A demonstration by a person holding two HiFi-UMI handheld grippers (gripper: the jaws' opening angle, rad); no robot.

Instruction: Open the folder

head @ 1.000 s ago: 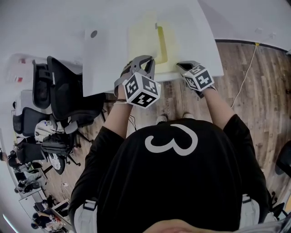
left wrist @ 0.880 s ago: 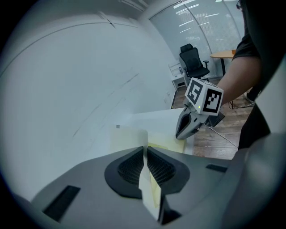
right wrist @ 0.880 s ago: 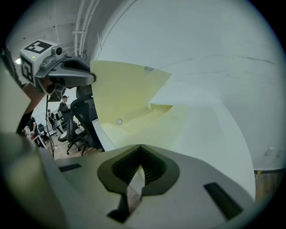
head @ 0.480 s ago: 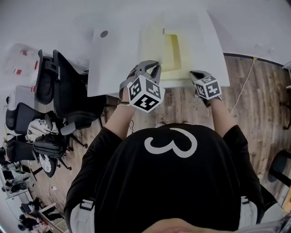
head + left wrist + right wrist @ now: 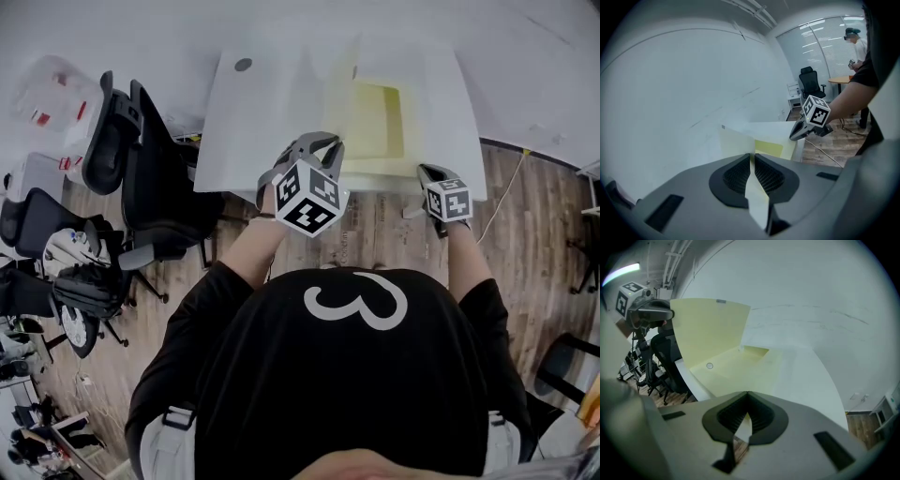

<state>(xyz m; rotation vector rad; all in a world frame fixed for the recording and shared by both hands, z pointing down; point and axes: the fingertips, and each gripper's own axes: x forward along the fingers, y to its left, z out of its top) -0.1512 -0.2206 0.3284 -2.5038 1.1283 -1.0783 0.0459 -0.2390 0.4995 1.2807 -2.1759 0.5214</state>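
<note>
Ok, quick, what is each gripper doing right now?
Left gripper: shut on the folder's front cover, which stands raised.
Right gripper: shut on the back cover at its near edge.

Open-plan office, seen from the floor: a long white desk (image 5: 244, 141) bearing a pale yellow folder (image 5: 375, 122) stands on wood-plank flooring (image 5: 375, 225), with black swivel chairs (image 5: 141, 159) drawn up along its left side. Bags (image 5: 89, 291) and more chairs crowd the aisle beyond. Across the room are a glazed wall with blinds (image 5: 825, 51), a low white cabinet (image 5: 793, 96), another black chair (image 5: 810, 79) beside a wooden table (image 5: 841, 79), and a person (image 5: 857, 40) standing there. A strip light (image 5: 621, 272) glows overhead.
</note>
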